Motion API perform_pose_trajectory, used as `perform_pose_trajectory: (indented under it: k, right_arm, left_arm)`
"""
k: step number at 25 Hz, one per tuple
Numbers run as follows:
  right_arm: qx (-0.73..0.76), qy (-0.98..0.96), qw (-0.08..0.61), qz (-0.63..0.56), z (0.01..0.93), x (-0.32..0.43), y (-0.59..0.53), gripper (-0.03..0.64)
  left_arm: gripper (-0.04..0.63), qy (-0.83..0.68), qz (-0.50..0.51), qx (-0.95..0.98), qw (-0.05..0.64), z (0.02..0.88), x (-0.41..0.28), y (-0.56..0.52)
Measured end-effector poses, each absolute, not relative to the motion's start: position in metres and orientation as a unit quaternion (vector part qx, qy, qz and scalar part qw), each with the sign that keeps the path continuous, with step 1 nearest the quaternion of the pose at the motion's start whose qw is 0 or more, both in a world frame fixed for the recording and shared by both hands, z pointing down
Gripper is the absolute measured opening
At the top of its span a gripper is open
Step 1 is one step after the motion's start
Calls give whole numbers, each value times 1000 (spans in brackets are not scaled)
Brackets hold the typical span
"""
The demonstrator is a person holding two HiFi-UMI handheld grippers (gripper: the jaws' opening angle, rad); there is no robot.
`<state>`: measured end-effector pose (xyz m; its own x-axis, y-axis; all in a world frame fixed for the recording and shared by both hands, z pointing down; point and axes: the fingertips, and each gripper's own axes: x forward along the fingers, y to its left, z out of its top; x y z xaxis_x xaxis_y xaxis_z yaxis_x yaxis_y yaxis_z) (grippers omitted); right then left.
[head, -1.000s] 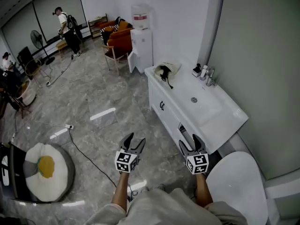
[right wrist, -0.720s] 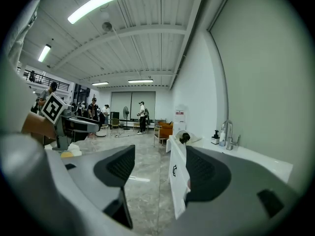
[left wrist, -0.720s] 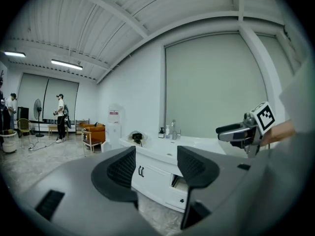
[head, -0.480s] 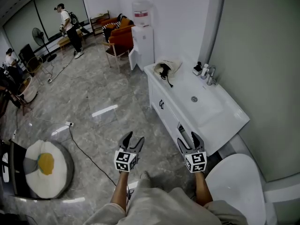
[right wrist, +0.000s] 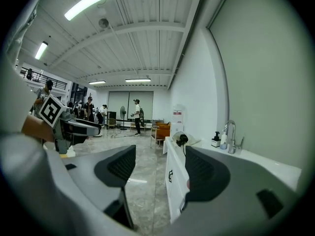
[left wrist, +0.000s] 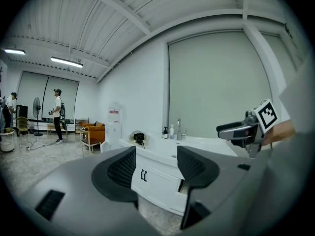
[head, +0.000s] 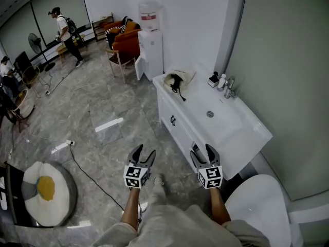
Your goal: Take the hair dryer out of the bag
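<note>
A cream cloth bag (head: 181,78) lies at the far end of the white vanity counter (head: 241,130), with the black hair dryer (head: 176,82) poking out of its mouth and its cord hanging over the edge. The bag (left wrist: 138,136) shows small and distant in the left gripper view, and the bag (right wrist: 185,138) sits beyond the jaws in the right gripper view. My left gripper (head: 142,154) hangs open over the floor. My right gripper (head: 203,153) stands open by the counter's near corner. Both are empty and well short of the bag.
A faucet (head: 229,87) and small bottles (head: 215,79) stand by the sink basin (head: 209,114). A water dispenser (head: 150,48) and orange chairs (head: 123,40) lie beyond. A toilet lid (head: 257,205) is at my right; a floor cable (head: 87,171) and round cushion (head: 45,192) at left. People stand far off.
Both grippers and my view have advanced along the floor toward the vanity; the bag and counter sit slightly lower and nearer in the head view. Jaws have stayed open.
</note>
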<state>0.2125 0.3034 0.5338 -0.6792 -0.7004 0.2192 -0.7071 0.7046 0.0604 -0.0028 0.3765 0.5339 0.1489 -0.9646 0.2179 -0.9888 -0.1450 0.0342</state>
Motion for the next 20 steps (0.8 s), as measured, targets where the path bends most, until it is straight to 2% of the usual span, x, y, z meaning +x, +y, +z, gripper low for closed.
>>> perform_pose_trajectory:
  k: [20]
  right_arm:
    - [426,-895,129,7,513,97,126,285]
  left_arm:
    - [255,-608,60,788,75,511,-114,178]
